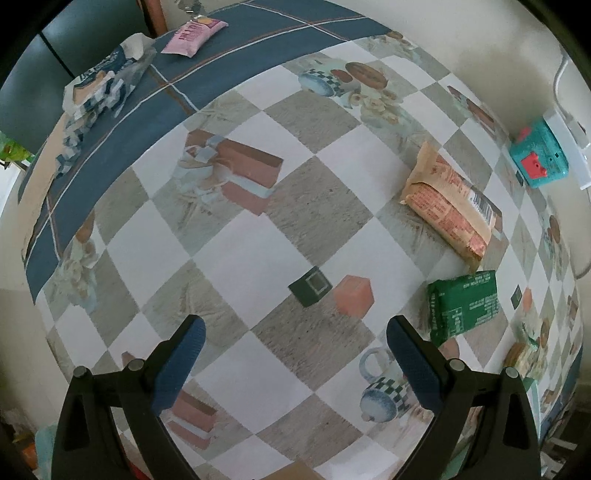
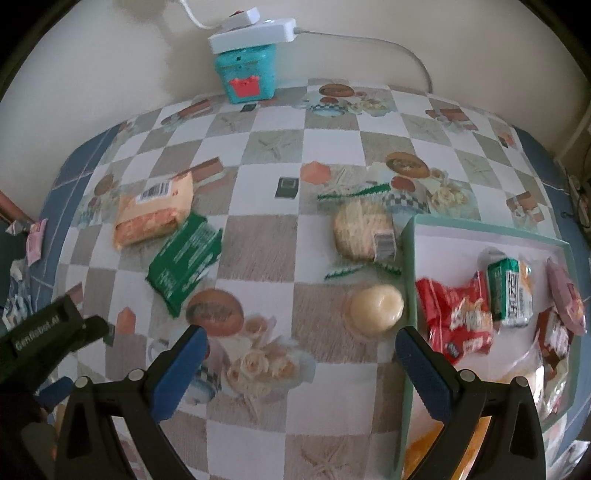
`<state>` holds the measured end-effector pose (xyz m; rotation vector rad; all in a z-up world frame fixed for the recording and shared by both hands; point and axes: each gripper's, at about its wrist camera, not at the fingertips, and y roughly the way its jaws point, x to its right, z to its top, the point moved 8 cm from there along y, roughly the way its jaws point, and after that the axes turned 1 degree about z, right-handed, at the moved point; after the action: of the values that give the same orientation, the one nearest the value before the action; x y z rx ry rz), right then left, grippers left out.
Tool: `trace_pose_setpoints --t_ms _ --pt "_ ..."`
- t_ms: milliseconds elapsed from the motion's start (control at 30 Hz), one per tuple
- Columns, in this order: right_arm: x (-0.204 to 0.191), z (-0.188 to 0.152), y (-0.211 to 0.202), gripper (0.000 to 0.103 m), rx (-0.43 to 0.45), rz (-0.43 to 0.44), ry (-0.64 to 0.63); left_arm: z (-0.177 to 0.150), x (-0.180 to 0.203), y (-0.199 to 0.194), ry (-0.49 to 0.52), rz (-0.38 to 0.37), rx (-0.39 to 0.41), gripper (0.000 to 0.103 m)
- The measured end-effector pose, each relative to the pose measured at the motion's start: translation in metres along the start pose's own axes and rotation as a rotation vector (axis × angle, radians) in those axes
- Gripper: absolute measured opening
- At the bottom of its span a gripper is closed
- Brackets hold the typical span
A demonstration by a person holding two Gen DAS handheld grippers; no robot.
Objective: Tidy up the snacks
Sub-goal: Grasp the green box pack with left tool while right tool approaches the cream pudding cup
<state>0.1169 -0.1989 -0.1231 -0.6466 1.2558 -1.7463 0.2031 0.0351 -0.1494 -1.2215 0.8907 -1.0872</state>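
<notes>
Your table (image 2: 325, 254) wears a checkered printed cloth with a blue border, and it carries everything. Next in size is the shallow mint-rimmed tray (image 2: 410, 236) at your right, already holding a red snack bag (image 2: 456, 321), a green-and-white packet (image 2: 509, 295), a pinkish packet (image 2: 567, 301) and more wrappers you can't read near its lower edge. Your right gripper (image 2: 301, 347) hangs over the cloth just left of the tray, jaws spread wide, gripping nothing. Your left gripper (image 1: 295, 336) is the same: wide apart, nothing between the blue pads, over bare checks. Loose snacks on the cloth: an orange biscuit pack (image 2: 153, 214) with the green pack (image 2: 184, 258) touching its lower corner; in the left view the same orange pack (image 1: 450, 203) and green pack (image 1: 463, 306) sit right of your left fingers. A round noodle-like cake in clear wrap (image 2: 364, 229) lies just left of the tray, a pale round bun (image 2: 376, 308) right below it, near the tray wall. Far edge: a teal box (image 2: 249, 75) under a white power strip (image 2: 255, 33). Opposite blue border: a pink packet (image 1: 194, 33) and a crumpled blue-white bag (image 1: 101, 85).
</notes>
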Motion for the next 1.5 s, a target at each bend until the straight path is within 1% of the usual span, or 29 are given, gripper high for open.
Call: trace_pose_setpoints --t_ms 100,233,367,467,567,700,767,900,1067,1100,1133,1167,1200,1233,1267,1367,1433,1500 --pt "0.009 0.009 0.0 0.103 0.006 0.003 0.026 0.008 0.005 0.003 0.01 -0.006 0.0 0.099" --pt "0.02 0.017 0.001 0.103 0.008 0.025 0.062 0.019 0.021 0.0 0.033 -0.022 0.023 0.099" --pt "0.036 0.023 0.003 0.103 0.008 0.023 0.091 0.022 0.052 -0.003 0.108 -0.056 0.046 0.099" --pt "0.049 0.027 0.002 0.103 0.013 0.019 0.105 0.02 0.075 -0.001 0.185 -0.075 0.056 0.099" --pt "0.066 0.03 0.001 0.103 0.015 0.006 0.136 0.013 0.095 0.004 0.261 -0.043 0.073 0.099" --pt "0.083 0.031 0.003 0.103 0.008 -0.013 0.159 0.008 0.122 0.011 0.344 -0.057 0.08 0.099" --pt "0.088 0.031 0.006 0.103 0.0 -0.015 0.167 0.003 0.134 0.017 0.384 -0.044 0.09 0.099" --pt "0.095 0.029 0.014 0.103 -0.02 -0.02 0.177 0.001 0.154 0.023 0.434 -0.055 0.115 0.098" --pt "0.098 0.028 0.02 0.103 -0.033 -0.016 0.177 0.002 0.184 0.036 0.508 -0.041 0.154 0.098" --pt "0.098 0.028 0.021 0.103 -0.033 -0.017 0.175 0.003 0.183 0.04 0.516 -0.041 0.155 0.097" --pt "0.099 0.028 0.021 0.103 -0.033 -0.018 0.174 0.004 0.186 0.044 0.52 -0.041 0.161 0.093" --pt "0.098 0.028 0.021 0.103 -0.034 -0.019 0.171 0.001 0.183 0.041 0.521 -0.047 0.164 0.091" --pt "0.098 0.028 0.021 0.103 -0.033 -0.019 0.169 -0.001 0.183 0.04 0.523 -0.054 0.164 0.085" --pt "0.097 0.028 0.021 0.103 -0.033 -0.019 0.167 -0.001 0.186 0.041 0.527 -0.064 0.162 0.074" --pt "0.097 0.028 0.02 0.103 -0.032 -0.019 0.165 -0.004 0.184 0.039 0.53 -0.068 0.16 0.07" --pt "0.093 0.028 0.02 0.103 -0.03 -0.014 0.161 -0.005 0.184 0.034 0.54 -0.059 0.162 0.062" --pt "0.089 0.028 0.019 0.103 -0.027 -0.004 0.156 -0.006 0.183 0.033 0.533 -0.064 0.144 0.056" --pt "0.086 0.029 0.017 0.103 -0.021 0.001 0.147 -0.007 0.18 0.032 0.525 -0.052 0.125 0.053"
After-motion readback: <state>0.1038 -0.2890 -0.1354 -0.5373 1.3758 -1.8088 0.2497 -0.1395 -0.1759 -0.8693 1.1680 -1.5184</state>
